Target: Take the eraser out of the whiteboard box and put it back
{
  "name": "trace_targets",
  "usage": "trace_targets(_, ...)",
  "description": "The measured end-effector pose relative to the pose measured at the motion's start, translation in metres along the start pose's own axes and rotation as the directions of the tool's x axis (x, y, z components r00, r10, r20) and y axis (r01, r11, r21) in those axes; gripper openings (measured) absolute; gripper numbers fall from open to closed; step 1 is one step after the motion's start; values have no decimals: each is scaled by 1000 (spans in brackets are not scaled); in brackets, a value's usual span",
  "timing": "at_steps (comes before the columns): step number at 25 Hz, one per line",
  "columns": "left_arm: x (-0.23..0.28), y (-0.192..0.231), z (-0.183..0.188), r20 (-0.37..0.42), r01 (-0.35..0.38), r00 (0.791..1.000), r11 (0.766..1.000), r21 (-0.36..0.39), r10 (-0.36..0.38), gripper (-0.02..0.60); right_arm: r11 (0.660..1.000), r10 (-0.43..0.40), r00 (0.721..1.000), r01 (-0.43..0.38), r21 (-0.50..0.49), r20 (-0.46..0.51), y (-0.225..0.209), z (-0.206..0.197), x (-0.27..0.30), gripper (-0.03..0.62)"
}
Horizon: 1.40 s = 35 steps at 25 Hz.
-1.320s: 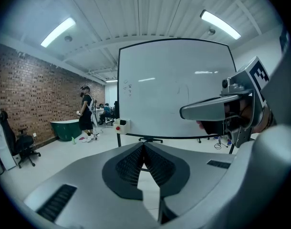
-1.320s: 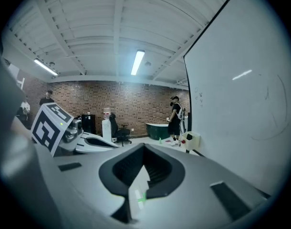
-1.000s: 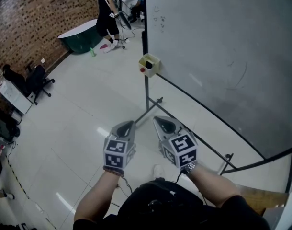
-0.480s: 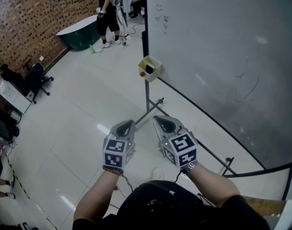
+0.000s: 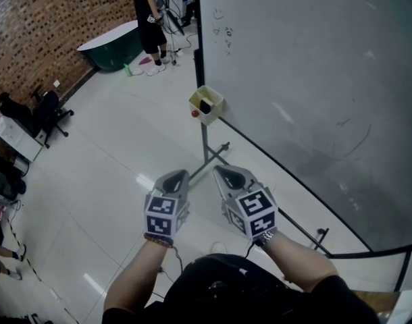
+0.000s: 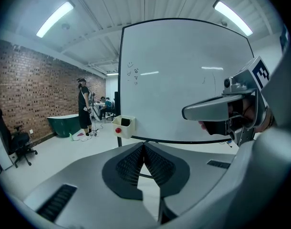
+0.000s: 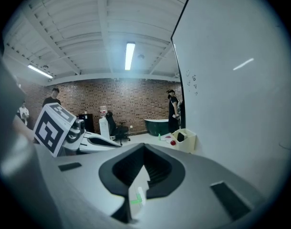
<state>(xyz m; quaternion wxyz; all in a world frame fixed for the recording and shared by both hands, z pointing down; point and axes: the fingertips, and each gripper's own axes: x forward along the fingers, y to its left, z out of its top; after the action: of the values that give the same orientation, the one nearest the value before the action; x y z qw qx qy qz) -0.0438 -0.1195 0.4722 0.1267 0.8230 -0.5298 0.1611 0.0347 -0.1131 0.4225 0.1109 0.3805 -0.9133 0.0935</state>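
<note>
- Left gripper (image 5: pixel 179 176), grey two-jaw tool with marker cube: jaws closed together, nothing between them.
- Right gripper (image 5: pixel 224 172), same make: jaws closed, empty. It is held just beside the left, well apart from the box.
- Pale yellow open-topped whiteboard box (image 5: pixel 215 112): mounted at the lower corner of the large white black-framed whiteboard (image 5: pixel 314 79).
- Dark block eraser (image 5: pixel 205 104): inside the box (a small red round piece shows on the outer wall).
</note>
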Motion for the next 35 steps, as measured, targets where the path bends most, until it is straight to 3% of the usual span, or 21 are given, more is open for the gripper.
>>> trace_targets(18, 49, 9, 18, -8, -9, 1000, 1000, 23, 9, 2, 1000, 5, 1000, -5, 14, -4, -37, 0, 23, 21)
trace_targets(29, 99, 33, 33, -13, 50, 999, 997, 58, -49, 5, 997, -69, 998, 69, 26, -10, -70, 8, 60, 21)
trace_targets(35, 129, 50, 44, -27, 94, 995, 993, 71, -92, 38, 993, -111, 994, 112, 39, -22, -87, 12, 83, 21)
